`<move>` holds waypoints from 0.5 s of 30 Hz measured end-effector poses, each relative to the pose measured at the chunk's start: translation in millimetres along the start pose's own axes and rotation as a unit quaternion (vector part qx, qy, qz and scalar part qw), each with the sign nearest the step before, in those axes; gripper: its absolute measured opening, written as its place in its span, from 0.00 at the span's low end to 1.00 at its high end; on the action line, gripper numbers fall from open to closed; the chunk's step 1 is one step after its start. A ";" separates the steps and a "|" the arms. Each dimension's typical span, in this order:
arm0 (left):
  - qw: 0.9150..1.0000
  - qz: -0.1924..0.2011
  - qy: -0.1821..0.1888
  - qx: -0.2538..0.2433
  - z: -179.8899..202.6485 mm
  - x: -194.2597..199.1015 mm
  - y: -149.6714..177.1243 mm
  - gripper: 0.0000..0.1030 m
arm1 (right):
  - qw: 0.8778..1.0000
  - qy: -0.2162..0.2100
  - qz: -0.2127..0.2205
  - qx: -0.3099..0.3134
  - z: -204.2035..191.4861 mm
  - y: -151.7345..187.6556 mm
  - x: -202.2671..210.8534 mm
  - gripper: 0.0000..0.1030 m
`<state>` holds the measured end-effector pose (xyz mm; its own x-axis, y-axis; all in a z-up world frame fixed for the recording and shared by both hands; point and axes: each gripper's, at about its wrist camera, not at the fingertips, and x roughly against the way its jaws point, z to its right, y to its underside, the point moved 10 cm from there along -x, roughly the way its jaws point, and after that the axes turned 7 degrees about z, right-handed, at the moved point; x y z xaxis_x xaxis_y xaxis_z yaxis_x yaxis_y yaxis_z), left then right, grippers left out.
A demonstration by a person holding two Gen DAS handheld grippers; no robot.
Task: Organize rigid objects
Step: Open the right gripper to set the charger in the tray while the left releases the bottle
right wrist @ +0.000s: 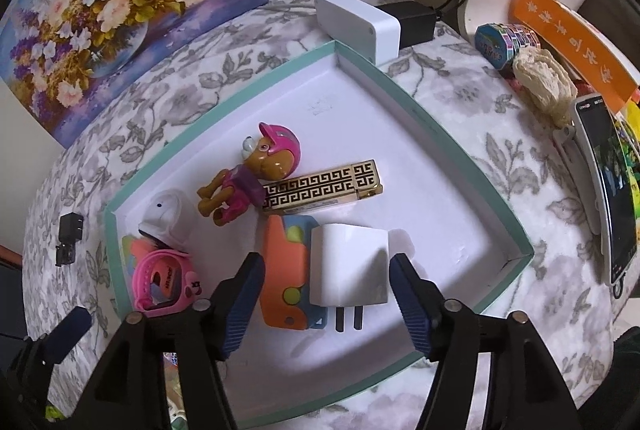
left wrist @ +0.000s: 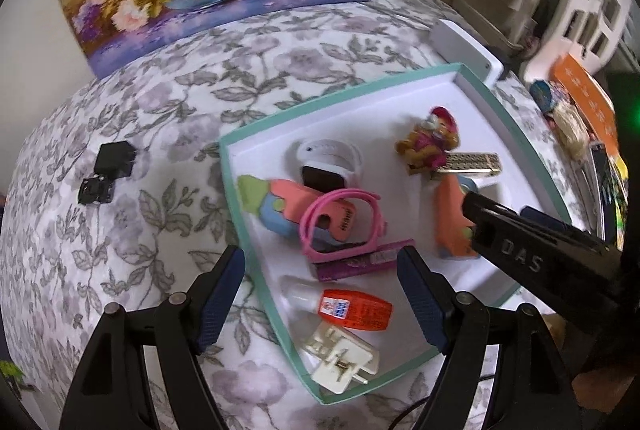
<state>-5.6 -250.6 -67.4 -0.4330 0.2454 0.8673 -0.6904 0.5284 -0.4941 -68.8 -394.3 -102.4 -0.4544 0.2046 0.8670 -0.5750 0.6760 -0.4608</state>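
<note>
A teal-rimmed white tray [right wrist: 436, 133] on the flowered tablecloth holds several items. Among them are a toy dog in a pink helmet [right wrist: 256, 173], a gold patterned lighter [right wrist: 324, 185], an orange and blue case [right wrist: 286, 270], a pink watch [right wrist: 164, 282] and a white earbud case [right wrist: 166, 222]. A white plug charger [right wrist: 350, 268] lies flat in the tray between the fingers of my right gripper [right wrist: 328, 304], which is open with its pads off it. My left gripper [left wrist: 320, 294] hangs open over the tray's near corner, above a purple box [left wrist: 360, 262], a glue bottle [left wrist: 352, 308] and a cream adapter [left wrist: 340, 358].
Two small black parts [left wrist: 108, 169] lie on the cloth left of the tray. A white box [right wrist: 360, 25] stands at the tray's far corner. On the right are tape rolls [right wrist: 504, 41], a phone [right wrist: 608, 189] and an orange sign [right wrist: 576, 41]. A flower painting [right wrist: 120, 1] leans against the wall.
</note>
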 end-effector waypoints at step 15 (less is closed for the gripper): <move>0.998 -0.003 -0.030 0.057 -36.2 -3.5 -1.4 0.77 | 1.000 0.006 -0.003 0.013 -1.6 2.5 -4.6 0.83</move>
<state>17.9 -222.8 -67.5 -0.4605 0.1907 0.8670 -0.7529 0.4334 -0.4952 -67.0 -392.4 -107.3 -0.4422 0.2090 0.8722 -0.5959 0.6583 -0.4599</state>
